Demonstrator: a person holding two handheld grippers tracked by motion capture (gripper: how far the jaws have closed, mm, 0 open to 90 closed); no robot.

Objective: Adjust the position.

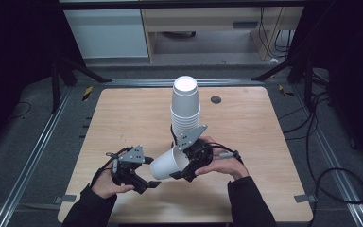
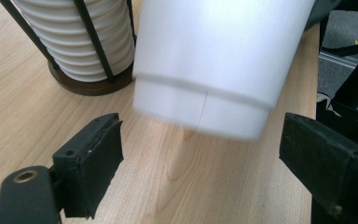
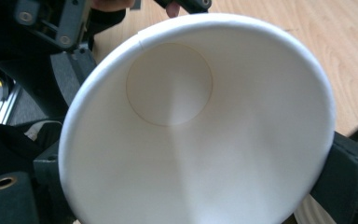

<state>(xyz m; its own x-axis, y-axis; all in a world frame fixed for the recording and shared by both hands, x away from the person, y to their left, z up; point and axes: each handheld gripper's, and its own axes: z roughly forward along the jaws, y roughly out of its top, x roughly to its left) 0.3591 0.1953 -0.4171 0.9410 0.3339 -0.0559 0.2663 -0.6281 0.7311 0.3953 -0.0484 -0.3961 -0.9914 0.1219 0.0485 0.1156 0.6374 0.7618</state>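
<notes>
Right gripper [image 1: 182, 166] is clamping a single white paper cup [image 1: 166, 164] by its rim end, jaws pressing on both sides of the cup wall. The cup is lying tilted on its side above the tabletop [image 1: 123, 118], bottom pointing toward the left gripper [image 1: 147, 177], mouth facing the right gripper's camera; in the right gripper view the cup's inside and round bottom [image 3: 169, 84] are showing.

Left gripper's jaws are standing wide apart, touching nothing; in the left gripper view the cup's bottom end [image 2: 214, 65] is hanging blurred just ahead of the two pads, not between them.

A stack of white paper cups [image 1: 185, 106] is sitting upside down in a black wire holder with a dark round base [image 2: 91, 84], just behind the held cup, mid-tabletop.
</notes>
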